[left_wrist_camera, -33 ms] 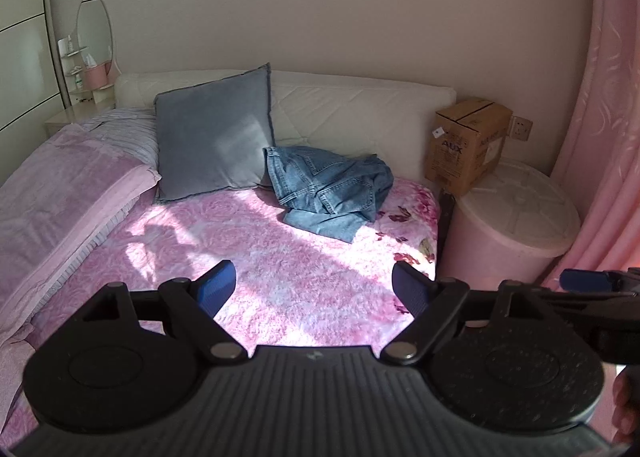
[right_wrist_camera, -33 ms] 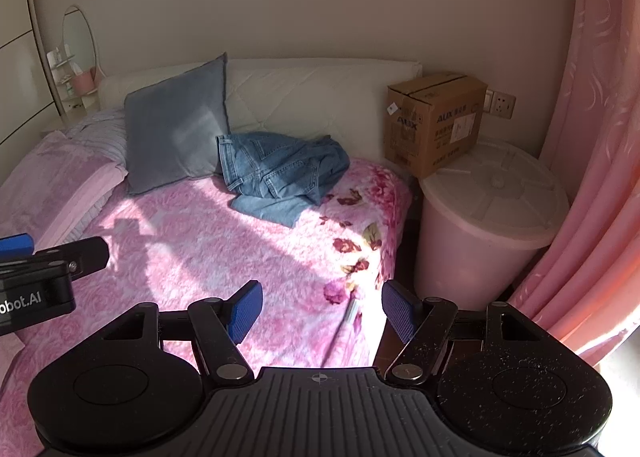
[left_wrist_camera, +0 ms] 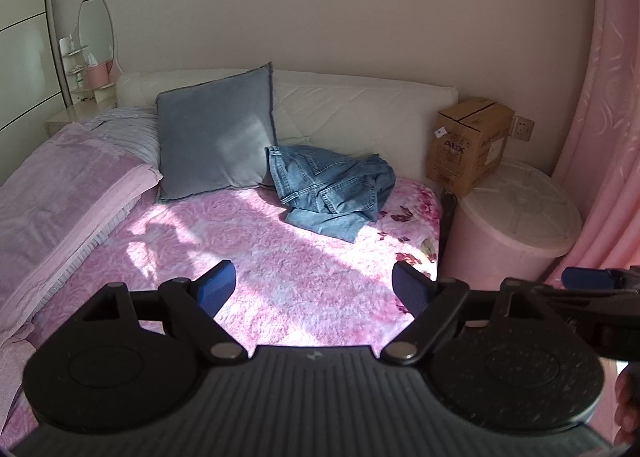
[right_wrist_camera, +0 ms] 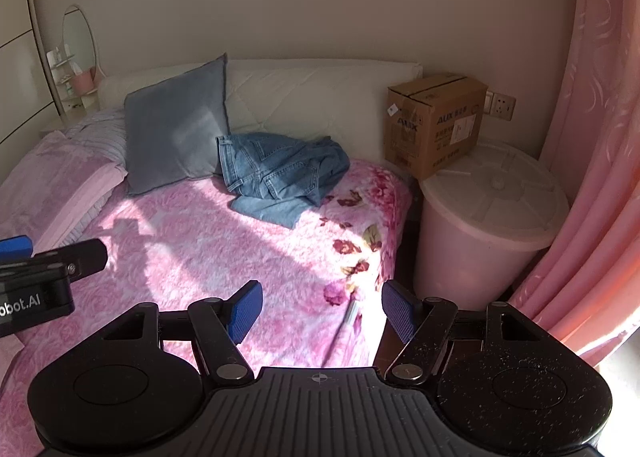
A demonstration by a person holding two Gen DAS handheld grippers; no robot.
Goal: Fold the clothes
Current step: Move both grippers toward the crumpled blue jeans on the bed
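Both hand-held grippers hover above the near part of the pink floral plush bedspread (left_wrist_camera: pixel 280 289), nothing between their blue pads. The left hand-held gripper (left_wrist_camera: pixel 314 287) is spread wide; the right hand-held gripper (right_wrist_camera: pixel 322 307) is likewise wide. Well ahead of both, a crumpled pair of blue denim jeans (left_wrist_camera: pixel 332 187) lies against the white padded headboard (left_wrist_camera: pixel 352 117), just right of a grey square cushion (left_wrist_camera: pixel 214 137).

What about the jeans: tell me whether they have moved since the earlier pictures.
No. The jeans lie crumpled in the same spot beside the grey pillow, unchanged.
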